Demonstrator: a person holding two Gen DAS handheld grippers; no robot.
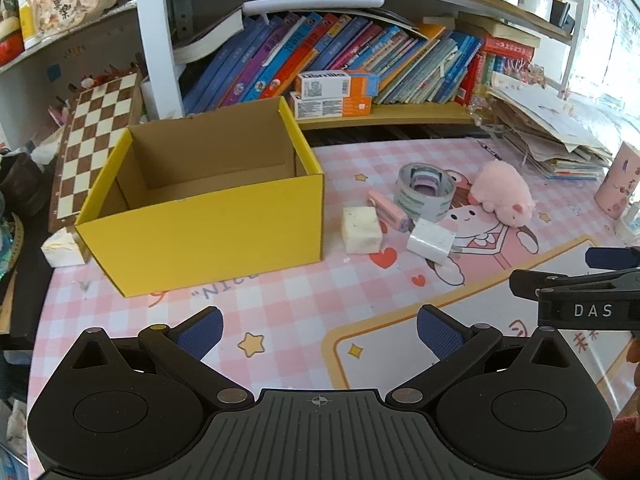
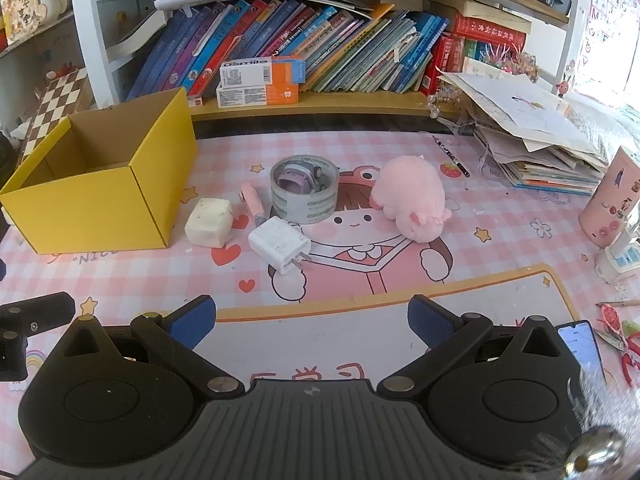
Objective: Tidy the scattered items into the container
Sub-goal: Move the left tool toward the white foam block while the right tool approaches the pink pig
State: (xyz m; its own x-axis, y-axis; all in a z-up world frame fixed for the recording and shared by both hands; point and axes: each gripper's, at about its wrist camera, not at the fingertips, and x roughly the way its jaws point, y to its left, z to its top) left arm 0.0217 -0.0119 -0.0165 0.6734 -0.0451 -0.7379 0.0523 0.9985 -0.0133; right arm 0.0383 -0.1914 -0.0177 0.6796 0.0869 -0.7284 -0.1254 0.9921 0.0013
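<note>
Tidying not yet begun: yellow box (image 1: 208, 216) stood empty.
Both grippers (image 1: 320, 330) (image 2: 312, 322) hovered, jaws apart; nearest pick judged the white block (image 2: 209, 222).

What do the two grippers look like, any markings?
Both match: the left gripper and right gripper have matte black bodies, two round hubs, a ribbed grey centre plate with a crosshair mark, silver pivot pins and blue textured finger pads. The right one's side reads "DAS" in white. No cables visible.

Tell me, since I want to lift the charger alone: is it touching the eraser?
Apart. The right wrist view shows a strip of pink mat between the charger and the eraser.
</note>
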